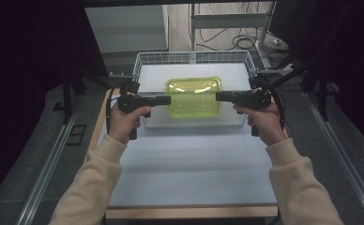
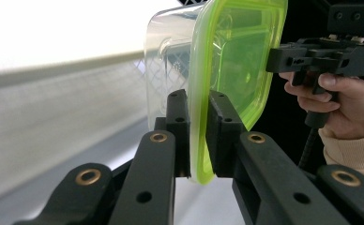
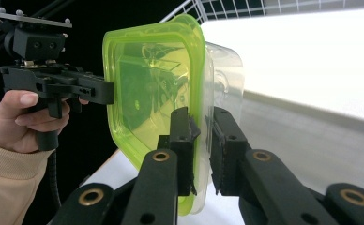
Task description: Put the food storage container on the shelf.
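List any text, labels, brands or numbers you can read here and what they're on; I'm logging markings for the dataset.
No readable text in these pictures.
The container with its green lid, clamped at its rim by the left gripper and the right gripper, has an embossed mark on its clear wall, too blurred to read.
The wire basket carries no label.

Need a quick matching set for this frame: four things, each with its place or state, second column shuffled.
Things:
1. lid
2. container
3. wire basket
4. left gripper

States:
A. clear plastic, under the lid
B. white mesh, at the far end of the table
C. yellow-green, see-through
D. shut on the lid's rim

Pairs: 1-C, 2-A, 3-B, 4-D
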